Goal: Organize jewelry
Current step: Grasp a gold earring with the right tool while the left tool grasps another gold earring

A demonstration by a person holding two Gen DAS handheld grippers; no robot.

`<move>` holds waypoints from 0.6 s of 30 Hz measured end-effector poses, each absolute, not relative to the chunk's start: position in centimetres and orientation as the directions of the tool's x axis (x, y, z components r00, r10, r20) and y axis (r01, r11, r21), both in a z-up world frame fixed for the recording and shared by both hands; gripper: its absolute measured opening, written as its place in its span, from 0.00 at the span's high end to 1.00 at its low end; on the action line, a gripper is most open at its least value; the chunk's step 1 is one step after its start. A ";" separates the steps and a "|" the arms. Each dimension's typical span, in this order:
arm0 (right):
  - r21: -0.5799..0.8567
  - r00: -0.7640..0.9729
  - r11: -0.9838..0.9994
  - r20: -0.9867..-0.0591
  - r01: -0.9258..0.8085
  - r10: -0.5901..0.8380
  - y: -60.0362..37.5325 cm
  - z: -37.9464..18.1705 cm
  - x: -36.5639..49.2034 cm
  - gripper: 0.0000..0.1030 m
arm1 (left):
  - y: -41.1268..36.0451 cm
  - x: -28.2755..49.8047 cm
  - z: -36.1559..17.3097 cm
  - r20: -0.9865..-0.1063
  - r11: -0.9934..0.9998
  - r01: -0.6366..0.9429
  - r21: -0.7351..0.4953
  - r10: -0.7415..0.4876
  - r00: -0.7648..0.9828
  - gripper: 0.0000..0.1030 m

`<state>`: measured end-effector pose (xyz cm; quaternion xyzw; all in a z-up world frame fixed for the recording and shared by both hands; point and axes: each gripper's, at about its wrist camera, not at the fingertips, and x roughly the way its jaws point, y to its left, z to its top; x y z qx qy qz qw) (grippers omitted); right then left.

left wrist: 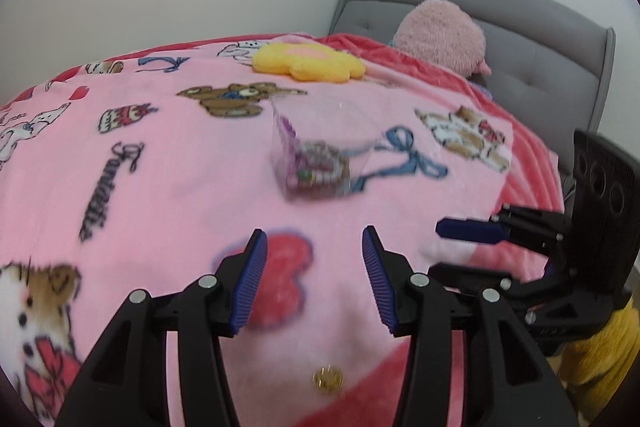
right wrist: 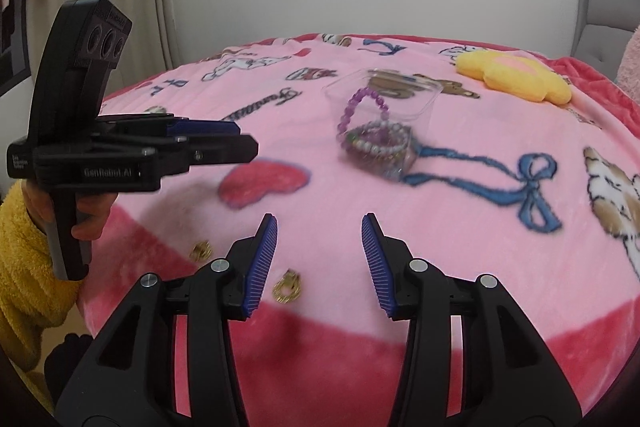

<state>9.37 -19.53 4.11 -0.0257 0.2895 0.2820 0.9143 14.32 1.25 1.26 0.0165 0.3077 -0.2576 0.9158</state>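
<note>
clear box (right wrist: 384, 115) upright on blanket, beaded bracelets (right wrist: 376, 143) inside; two gold earrings (right wrist: 286, 286) near edge

left tongs (left wrist: 314, 239) above a pink printed blanket (left wrist: 168, 187) on a bed, jaws apart with nothing between them. ahead, a clear box (left wrist: 320, 147) holding beaded bracelets (left wrist: 320, 171). a gold earring (left wrist: 328, 379) lies on the blanket below the jaws. right tongs (left wrist: 452, 230) enter from the right edge. behind: yellow flower cushion (left wrist: 308, 63), pink plush toy (left wrist: 440, 37), grey headboard (left wrist: 540, 67).
</note>
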 end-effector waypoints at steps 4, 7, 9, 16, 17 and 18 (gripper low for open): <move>0.114 0.661 0.832 -0.554 -0.542 0.506 -19.0 3.5 8.6 0.59 | 1.7 12.8 0.2 -0.587 0.867 0.486 -0.106 -0.450 0.674 0.53; 0.100 0.654 0.831 -0.570 -0.547 0.498 -18.5 2.9 8.2 0.59 | 1.8 11.7 -0.1 -0.576 0.882 0.466 -0.068 -0.416 0.703 0.53; 0.095 0.646 0.828 -0.579 -0.553 0.498 -18.2 2.6 7.9 0.59 | 1.9 10.9 -0.3 -0.572 0.885 0.463 -0.052 -0.407 0.712 0.53; 0.067 0.633 0.823 -0.604 -0.564 0.484 -17.3 1.5 7.3 0.62 | 1.2 9.4 -2.0 -0.609 0.881 0.474 0.001 -0.375 0.699 0.53; 0.067 0.631 0.822 -0.606 -0.566 0.484 -17.2 1.4 7.2 0.66 | 1.1 9.3 -2.2 -0.614 0.879 0.477 0.005 -0.373 0.695 0.53; 0.066 0.626 0.819 -0.610 -0.571 0.486 -17.0 1.2 7.2 0.67 | 1.0 9.3 -2.4 -0.617 0.880 0.475 0.008 -0.369 0.695 0.53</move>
